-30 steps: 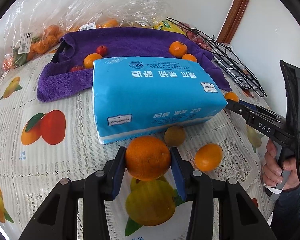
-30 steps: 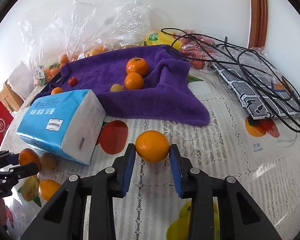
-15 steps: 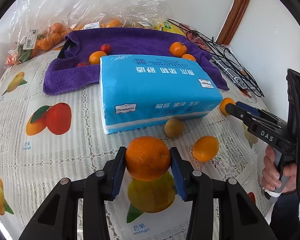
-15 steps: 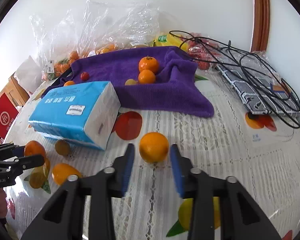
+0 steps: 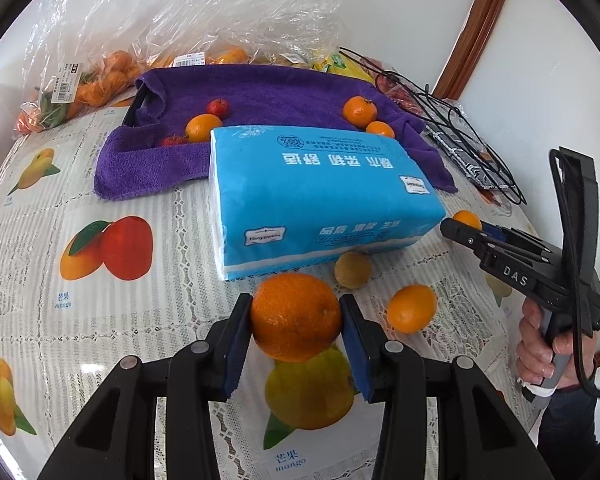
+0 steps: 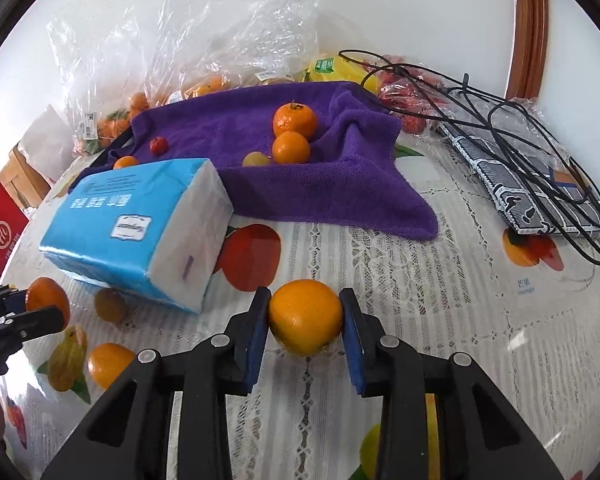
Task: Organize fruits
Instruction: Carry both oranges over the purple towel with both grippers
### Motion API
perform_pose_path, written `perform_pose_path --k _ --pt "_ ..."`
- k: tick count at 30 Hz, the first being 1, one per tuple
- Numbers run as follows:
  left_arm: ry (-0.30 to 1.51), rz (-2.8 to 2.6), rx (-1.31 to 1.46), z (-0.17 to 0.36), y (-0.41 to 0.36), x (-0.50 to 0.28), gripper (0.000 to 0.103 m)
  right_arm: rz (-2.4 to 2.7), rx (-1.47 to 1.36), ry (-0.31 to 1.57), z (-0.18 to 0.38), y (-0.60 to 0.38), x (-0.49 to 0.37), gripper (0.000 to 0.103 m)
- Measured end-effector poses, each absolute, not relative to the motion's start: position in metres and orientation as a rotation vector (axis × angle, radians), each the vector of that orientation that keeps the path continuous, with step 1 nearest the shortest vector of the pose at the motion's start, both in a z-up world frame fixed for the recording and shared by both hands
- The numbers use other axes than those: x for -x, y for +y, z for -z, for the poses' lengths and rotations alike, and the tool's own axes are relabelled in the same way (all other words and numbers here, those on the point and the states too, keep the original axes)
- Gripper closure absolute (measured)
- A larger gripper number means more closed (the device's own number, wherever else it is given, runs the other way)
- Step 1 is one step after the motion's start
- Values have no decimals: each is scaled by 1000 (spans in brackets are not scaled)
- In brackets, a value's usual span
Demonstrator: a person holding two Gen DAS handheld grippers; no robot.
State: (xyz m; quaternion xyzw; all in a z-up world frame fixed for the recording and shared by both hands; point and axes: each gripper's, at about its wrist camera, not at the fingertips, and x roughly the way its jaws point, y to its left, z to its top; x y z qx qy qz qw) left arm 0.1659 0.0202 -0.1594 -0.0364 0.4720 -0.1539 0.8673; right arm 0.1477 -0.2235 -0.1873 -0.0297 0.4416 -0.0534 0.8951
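Observation:
My left gripper (image 5: pixel 296 314) is shut on a large orange (image 5: pixel 296 328), held just above the fruit-print tablecloth (image 5: pixel 80 320). My right gripper (image 6: pixel 305 320) has a smaller orange (image 6: pixel 306 316) between its blue pads. Its jaws are closing and both pads touch the fruit. A blue tissue pack (image 5: pixel 320 200) lies between the grippers and a purple towel (image 5: pixel 280 96). On the towel sit tangerines (image 6: pixel 295 120), a small red fruit (image 5: pixel 219 107) and a yellowish one (image 6: pixel 256 159). A loose orange (image 5: pixel 412 308) and a brownish round fruit (image 5: pixel 353 270) lie by the pack.
Clear plastic bags of fruit (image 5: pixel 100 76) line the back wall. Black cables on a patterned pouch (image 6: pixel 520 184) lie at the right. A red box (image 6: pixel 0 232) stands beyond the table's left edge. A hand (image 5: pixel 540 344) grips the right tool's handle.
The right jaws spread apart from their orange half a second ago and have come back against it. The left gripper has kept its orange and barely shifted.

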Motion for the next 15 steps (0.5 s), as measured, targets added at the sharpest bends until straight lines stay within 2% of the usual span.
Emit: perform_pose_path --k 15 --pt "925 323 76 120 15 -150 62 44 66 849 145 -176 -112 69"
